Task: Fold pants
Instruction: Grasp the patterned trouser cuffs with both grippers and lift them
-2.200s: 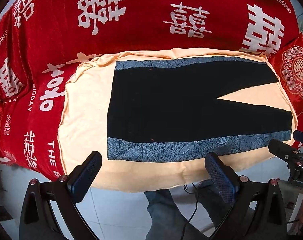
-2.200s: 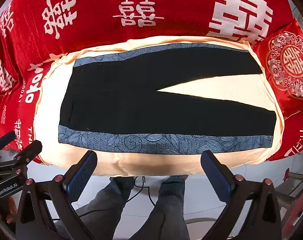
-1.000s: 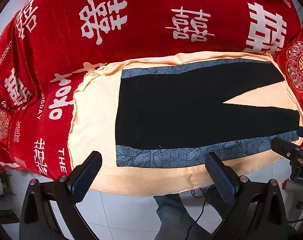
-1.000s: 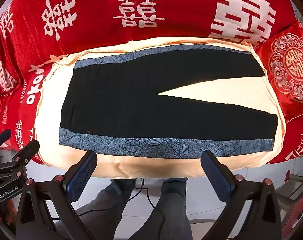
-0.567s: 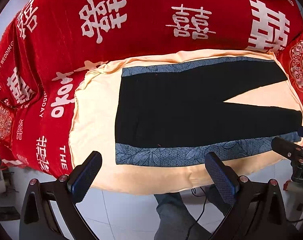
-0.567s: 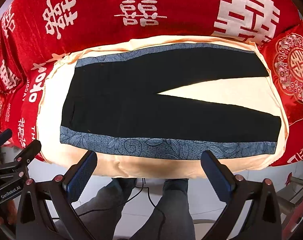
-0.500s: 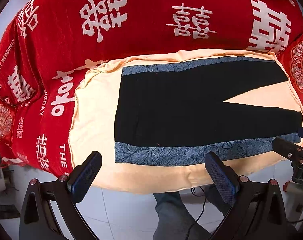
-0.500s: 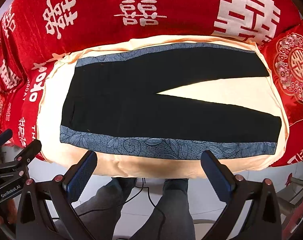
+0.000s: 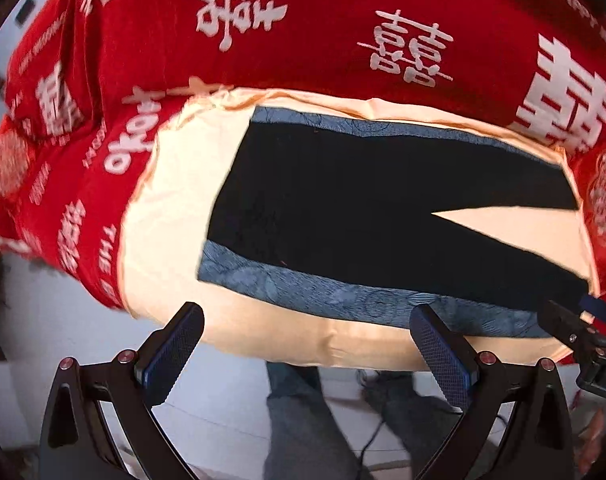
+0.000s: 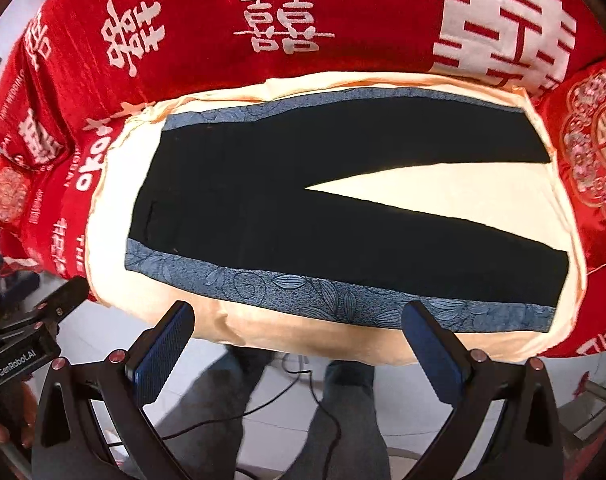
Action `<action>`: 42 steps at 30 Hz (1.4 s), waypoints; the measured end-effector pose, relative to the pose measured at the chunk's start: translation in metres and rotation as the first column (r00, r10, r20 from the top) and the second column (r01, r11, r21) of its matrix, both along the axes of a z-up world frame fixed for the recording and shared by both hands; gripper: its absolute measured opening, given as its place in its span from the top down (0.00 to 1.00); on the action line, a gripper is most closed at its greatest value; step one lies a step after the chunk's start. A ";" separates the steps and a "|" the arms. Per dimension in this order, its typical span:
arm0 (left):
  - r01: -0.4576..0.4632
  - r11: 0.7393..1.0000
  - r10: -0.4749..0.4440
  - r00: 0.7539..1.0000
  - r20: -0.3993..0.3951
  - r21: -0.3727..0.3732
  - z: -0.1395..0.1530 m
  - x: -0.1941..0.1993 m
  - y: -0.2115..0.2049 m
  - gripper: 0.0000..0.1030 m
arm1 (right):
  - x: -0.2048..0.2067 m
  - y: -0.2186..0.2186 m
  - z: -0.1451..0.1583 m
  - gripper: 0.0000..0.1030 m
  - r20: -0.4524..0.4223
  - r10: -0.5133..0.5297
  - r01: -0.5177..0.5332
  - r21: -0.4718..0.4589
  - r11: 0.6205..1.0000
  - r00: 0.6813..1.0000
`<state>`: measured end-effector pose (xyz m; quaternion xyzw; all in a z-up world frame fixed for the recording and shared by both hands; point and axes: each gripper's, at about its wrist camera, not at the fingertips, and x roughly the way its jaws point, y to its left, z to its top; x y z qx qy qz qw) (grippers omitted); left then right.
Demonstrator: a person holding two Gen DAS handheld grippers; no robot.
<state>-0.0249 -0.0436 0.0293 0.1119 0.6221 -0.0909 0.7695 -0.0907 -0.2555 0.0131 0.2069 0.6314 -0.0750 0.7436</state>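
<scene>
While both tools hover short of the bed edge, nothing's gripped yet. Nearest: left gripper, fingers spread wide, empty; right gripper likewise spread, empty. Below them, the person's legs on white floor.

Next out: peach sheet, w/ the pants lying flat on it, unfolded, waistband to the left, legs splayed in a V to the right, blue leaf-print stripe along the near edge. Beyond: red quilt.

Vs a sec ago, left view has swung and tilted, blurred w/ motion, and the near hem sits closer to both tools. Prob. the approach to the first grab; fold itself not started.
</scene>
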 end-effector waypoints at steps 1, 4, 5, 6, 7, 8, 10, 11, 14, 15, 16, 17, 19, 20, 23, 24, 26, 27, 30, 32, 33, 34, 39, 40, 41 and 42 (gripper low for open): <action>-0.023 1.000 0.022 1.000 -0.010 -0.021 -0.003 0.000 0.003 0.00 | -0.002 -0.004 -0.002 0.00 0.011 -0.006 0.006 0.018 1.000 1.000; -0.081 0.995 0.079 0.996 -0.033 -0.062 -0.015 0.003 0.017 0.00 | -0.007 -0.014 -0.014 0.00 0.020 -0.038 0.036 0.084 0.996 0.999; -0.093 0.993 0.090 0.995 -0.043 -0.067 -0.022 0.006 0.024 0.00 | -0.010 -0.016 -0.022 0.00 0.021 -0.059 0.056 0.131 0.990 0.998; -0.101 0.993 0.097 0.994 -0.059 -0.068 -0.032 0.009 0.030 0.00 | -0.012 -0.016 -0.028 0.00 0.018 -0.075 0.071 0.161 0.984 0.997; -0.106 0.992 0.101 0.992 -0.072 -0.070 -0.040 0.012 0.035 0.00 | -0.014 -0.014 -0.034 0.00 0.013 -0.086 0.082 0.185 0.979 0.996; -0.112 0.991 0.105 0.991 -0.085 -0.077 -0.052 0.016 0.042 0.00 | -0.016 -0.010 -0.044 0.00 0.010 -0.094 0.090 0.215 0.973 0.996; -0.122 0.988 0.112 0.988 -0.109 -0.091 -0.079 0.025 0.057 0.00 | -0.017 -0.001 -0.062 0.00 0.008 -0.098 0.093 0.257 0.962 0.995; -0.122 0.989 0.111 0.986 -0.121 -0.088 -0.091 0.028 0.060 0.00 | -0.017 0.007 -0.076 0.00 0.008 -0.104 0.097 0.289 0.952 0.995; -0.117 0.990 0.105 0.984 -0.143 -0.079 -0.134 0.036 0.074 0.00 | -0.016 0.029 -0.121 0.00 0.005 -0.145 0.129 0.423 0.897 0.989; -0.114 0.990 0.101 0.984 -0.148 -0.084 -0.147 0.038 0.079 0.00 | -0.015 0.036 -0.138 0.00 -0.001 -0.154 0.137 0.465 0.874 0.988; -0.113 0.989 0.098 0.984 -0.151 -0.096 -0.157 0.039 0.084 0.00 | -0.014 0.044 -0.153 0.00 -0.008 -0.160 0.143 0.500 0.854 0.987; -0.112 0.988 0.094 0.983 -0.160 -0.106 -0.169 0.040 0.089 0.00 | -0.012 0.056 -0.173 0.04 -0.013 -0.166 0.147 0.542 0.828 0.986; -0.111 0.985 0.087 0.980 -0.178 -0.131 -0.187 0.041 0.098 0.00 | -0.010 0.072 -0.200 0.20 -0.014 -0.176 0.149 0.599 0.786 0.984; -0.112 0.982 0.083 0.979 -0.184 -0.153 -0.194 0.041 0.103 0.00 | -0.008 0.080 -0.215 0.35 -0.019 -0.183 0.154 0.627 0.764 0.983; -0.116 0.967 0.070 0.978 -0.198 -0.228 -0.209 0.040 0.115 0.00 | -0.004 0.098 -0.250 0.39 -0.018 -0.211 0.167 0.683 0.711 0.977; -0.118 0.960 0.065 0.976 -0.206 -0.253 -0.213 0.039 0.118 0.00 | -0.003 0.101 -0.260 0.39 -0.013 -0.230 0.174 0.697 0.695 0.973; -0.123 0.949 0.058 0.973 -0.224 -0.289 -0.220 0.040 0.121 0.00 | -0.001 0.104 -0.273 0.39 0.007 -0.266 0.179 0.723 0.668 0.964; -0.128 0.943 0.056 0.971 -0.234 -0.308 -0.224 0.040 0.122 0.00 | 0.001 0.105 -0.277 0.39 0.014 -0.277 0.180 0.730 0.660 0.961; -0.149 0.924 0.056 0.963 -0.262 -0.353 -0.233 0.042 0.121 0.00 | 0.008 0.103 -0.284 0.39 0.025 -0.320 0.191 0.756 0.626 0.947; -0.164 0.912 0.060 0.960 -0.273 -0.376 -0.235 0.044 0.117 0.00 | 0.015 0.098 -0.269 0.39 0.078 -0.345 0.165 0.766 0.621 0.935; -0.183 0.900 0.070 0.956 -0.284 -0.396 -0.235 0.047 0.116 0.00 | 0.018 0.096 -0.259 0.39 0.105 -0.347 0.146 0.767 0.625 0.932; -0.205 0.885 0.080 0.951 -0.298 -0.417 -0.235 0.052 0.117 0.00 | 0.021 0.094 -0.249 0.39 0.132 -0.347 0.126 0.768 0.628 0.928; -0.310 0.809 0.155 0.932 -0.328 -0.500 -0.235 0.074 0.111 0.00 | 0.035 0.085 -0.211 0.39 0.216 -0.337 0.057 0.763 0.643 0.916; -0.322 0.802 0.164 0.929 -0.333 -0.503 -0.237 0.078 0.109 0.00 | 0.033 0.082 -0.210 0.39 0.218 -0.345 0.056 0.770 0.636 0.913; -0.331 0.795 0.169 0.926 -0.338 -0.508 -0.239 0.080 0.107 0.00 | 0.033 0.079 -0.207 0.39 0.220 -0.354 0.056 0.777 0.628 0.909; -0.337 0.790 0.173 0.924 -0.341 -0.512 -0.240 0.082 0.106 0.00 | 0.033 0.077 -0.206 0.39 0.222 -0.356 0.054 0.780 0.624 0.908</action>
